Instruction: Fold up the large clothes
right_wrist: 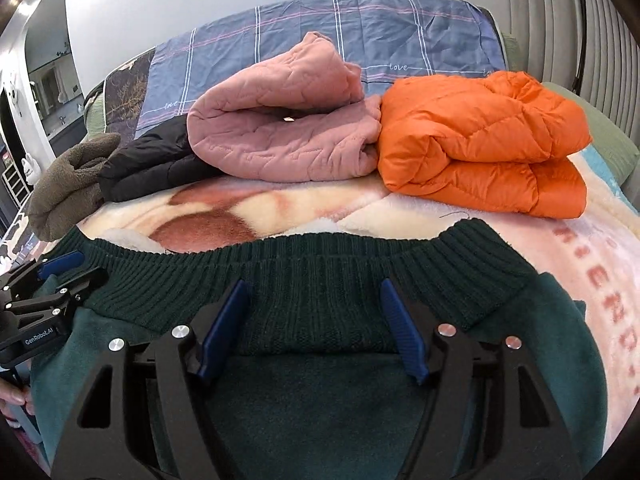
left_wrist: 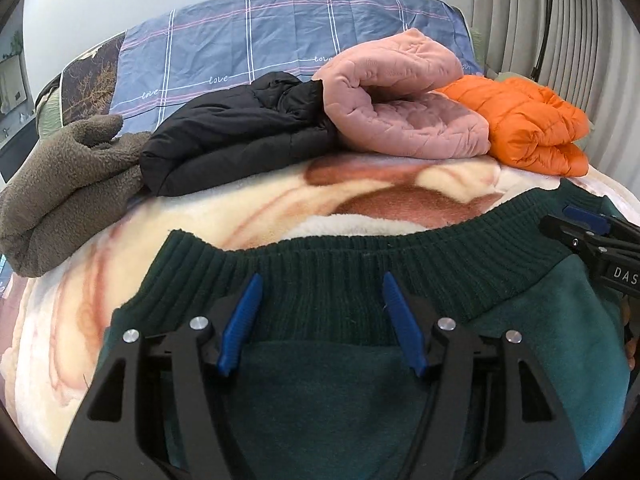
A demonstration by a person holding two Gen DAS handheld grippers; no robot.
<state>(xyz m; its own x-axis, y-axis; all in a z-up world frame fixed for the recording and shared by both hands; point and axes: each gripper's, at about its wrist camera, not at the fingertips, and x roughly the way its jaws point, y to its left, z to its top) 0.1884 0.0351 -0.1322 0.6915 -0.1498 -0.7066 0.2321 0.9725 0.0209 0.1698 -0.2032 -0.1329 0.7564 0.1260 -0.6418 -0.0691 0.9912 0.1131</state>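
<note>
A dark green sweater (left_wrist: 320,392) lies folded on the bed, its ribbed hem (left_wrist: 320,268) facing the far side. It also shows in the right wrist view (right_wrist: 320,400) with the ribbed hem (right_wrist: 320,276). My left gripper (left_wrist: 320,284) is open, its blue-padded fingers spread just above the hem's left part. My right gripper (right_wrist: 314,290) is open over the hem's right part. Each gripper shows in the other's view: the right gripper (left_wrist: 576,220) at the right edge, the left gripper (right_wrist: 60,266) at the left edge. Neither holds cloth.
Beyond the sweater, four folded garments lie in a row on the blanket (left_wrist: 248,208): brown fleece (left_wrist: 60,200), black jacket (left_wrist: 232,136), pink quilted jacket (right_wrist: 280,128), orange puffer (right_wrist: 480,140). A blue plaid sheet (left_wrist: 260,40) lies behind. Curtains (right_wrist: 560,20) hang at the right.
</note>
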